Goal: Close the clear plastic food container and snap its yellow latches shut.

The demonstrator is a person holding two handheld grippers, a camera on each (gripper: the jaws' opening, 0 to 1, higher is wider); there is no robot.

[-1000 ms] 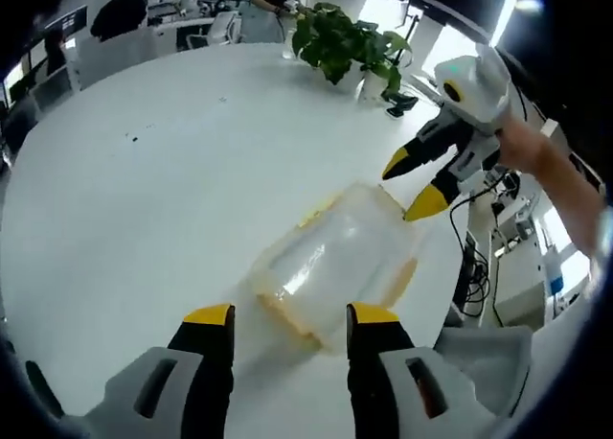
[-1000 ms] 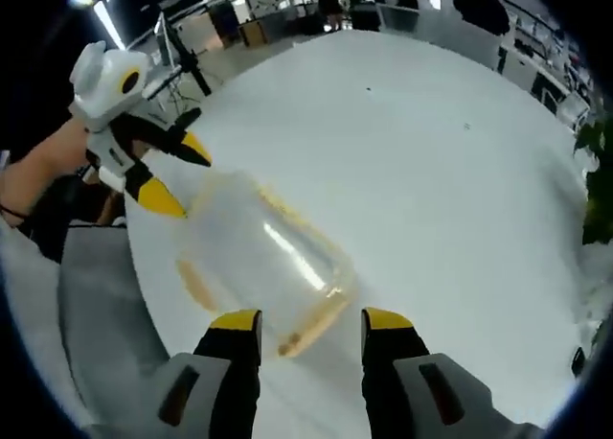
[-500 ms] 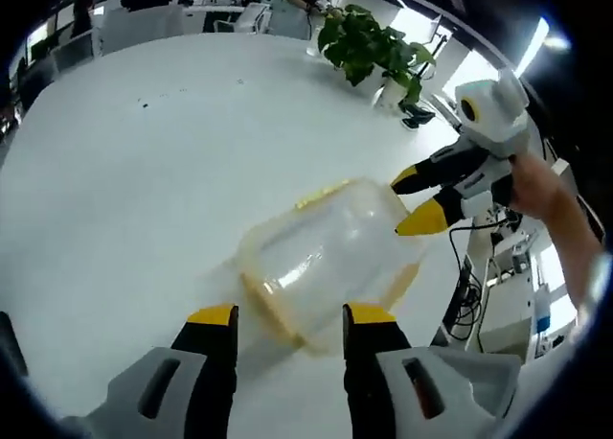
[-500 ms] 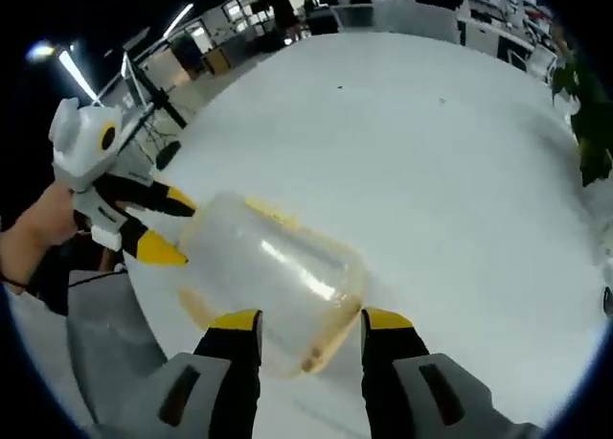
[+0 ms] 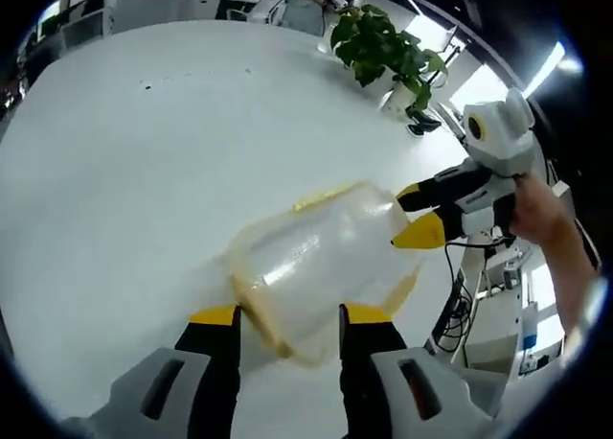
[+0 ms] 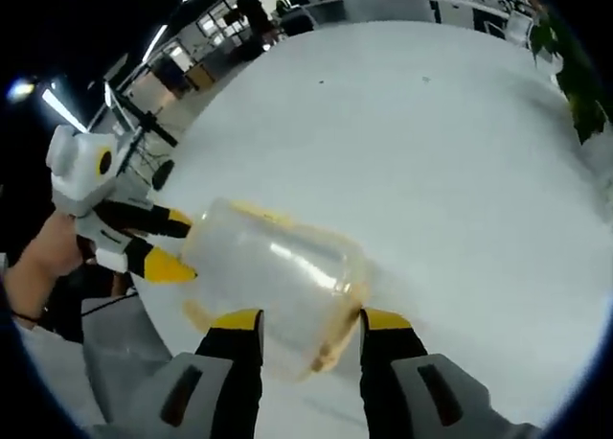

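Left gripper view has the left gripper (image 5: 285, 316) at the bottom, its yellow-tipped fingers (image 5: 213, 315) spread wide either side of the near end of the clear plastic food container (image 5: 321, 259). That container lies on the white surface (image 5: 134, 180) near its edge, with yellow latches (image 5: 322, 196) along its sides. At its far right end the right gripper (image 5: 414, 216), held in a hand (image 5: 530, 209), has its fingers apart against the container's wall. A potted plant (image 5: 385, 48) stands further back. Right gripper view, from the other end, has the left gripper (image 6: 165, 243) meeting the container (image 6: 278, 281) from the left, and the right gripper's own fingers (image 6: 385, 319) wide around the nearer end.
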